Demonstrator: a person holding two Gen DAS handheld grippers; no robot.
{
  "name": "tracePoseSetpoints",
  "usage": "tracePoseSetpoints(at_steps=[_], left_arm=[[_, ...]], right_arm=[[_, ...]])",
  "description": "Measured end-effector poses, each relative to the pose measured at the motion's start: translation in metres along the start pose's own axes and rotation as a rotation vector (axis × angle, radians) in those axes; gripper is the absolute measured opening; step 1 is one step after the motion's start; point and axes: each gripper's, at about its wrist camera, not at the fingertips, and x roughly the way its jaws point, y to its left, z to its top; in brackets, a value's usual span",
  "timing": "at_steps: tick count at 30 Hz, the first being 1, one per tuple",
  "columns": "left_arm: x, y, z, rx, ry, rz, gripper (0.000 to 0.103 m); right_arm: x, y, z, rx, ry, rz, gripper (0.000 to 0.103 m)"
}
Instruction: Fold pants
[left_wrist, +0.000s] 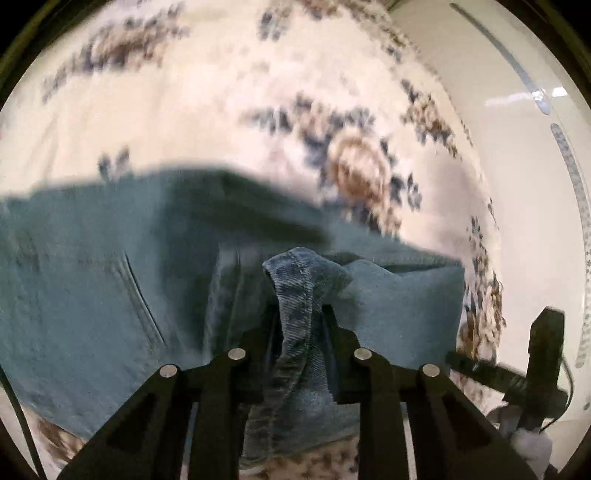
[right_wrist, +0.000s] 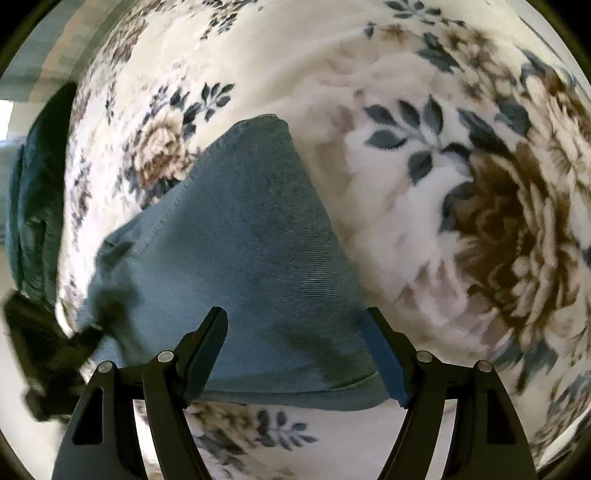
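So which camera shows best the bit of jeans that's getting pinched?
The left wrist view: the left gripper pinches a bunched hem of the jeans right between its fingers. The right wrist view shows only flat denim.

The pants (left_wrist: 92, 266) lie on the blanket (left_wrist: 184, 92), across the lower half of the left wrist picture. A fold of them (left_wrist: 299, 295) stands up between the left gripper (left_wrist: 301, 314) fingers. In the right wrist picture, the pants fill the middle, with the right gripper (right_wrist: 295, 325) over them at the bottom.
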Motion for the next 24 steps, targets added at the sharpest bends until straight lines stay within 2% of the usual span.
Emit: tracePoseSetpoints(at_steps=[2,5,7,9,10,12,13,15,16,18,19,20,21,22,24], left_arm=[[0.002,0.002,0.012,0.0,-0.002,0.021,0.019],[0.021,0.014,0.023,-0.01,0.038,0.064,0.02],[0.032,0.016,0.024,-0.011,0.095,0.056,0.025],[0.026,0.017,0.024,-0.029,0.103,0.064,0.031],[0.02,0.016,0.023,-0.027,0.102,0.094,0.034],[-0.002,0.014,0.017,-0.022,0.055,0.18,0.038],[-0.014,0.012,0.012,-0.02,0.023,0.21,0.044],[-0.037,0.008,0.0,-0.035,-0.047,0.288,0.045],[-0.046,0.006,-0.006,-0.045,-0.071,0.3,0.046],[-0.055,0.0,-0.018,-0.076,-0.1,0.223,0.051],[-0.051,-0.004,-0.021,-0.078,-0.093,0.171,0.055],[-0.043,-0.008,-0.024,-0.076,-0.077,0.114,0.055],[-0.03,-0.011,-0.026,-0.076,-0.047,0.082,0.055],[-0.015,-0.012,-0.028,-0.078,-0.006,0.057,0.055],[0.02,-0.008,-0.035,-0.089,0.096,0.044,0.055]], right_arm=[[0.004,0.001,0.0,-0.015,0.007,-0.03,0.078],[0.01,0.0,-0.001,-0.019,0.026,-0.048,0.078],[0.013,0.003,-0.002,-0.028,0.028,-0.065,0.078],[0.014,0.008,-0.003,-0.051,0.023,-0.101,0.078],[0.014,0.011,-0.003,-0.063,0.017,-0.11,0.078],[0.011,0.019,-0.005,-0.104,-0.014,-0.144,0.078],[0.007,0.026,-0.007,-0.137,-0.039,-0.165,0.078],[-0.001,0.04,-0.011,-0.197,-0.086,-0.18,0.078],[-0.006,0.05,-0.016,-0.248,-0.119,-0.185,0.078],[-0.011,0.069,-0.024,-0.335,-0.167,-0.2,0.077],[-0.012,0.079,-0.028,-0.378,-0.182,-0.186,0.068],[-0.009,0.086,-0.031,-0.402,-0.176,-0.163,0.046],[-0.004,0.093,-0.033,-0.421,-0.154,-0.139,0.036],[0.004,0.098,-0.036,-0.431,-0.128,-0.114,0.029],[0.021,0.098,-0.041,-0.435,-0.079,-0.083,0.028]])
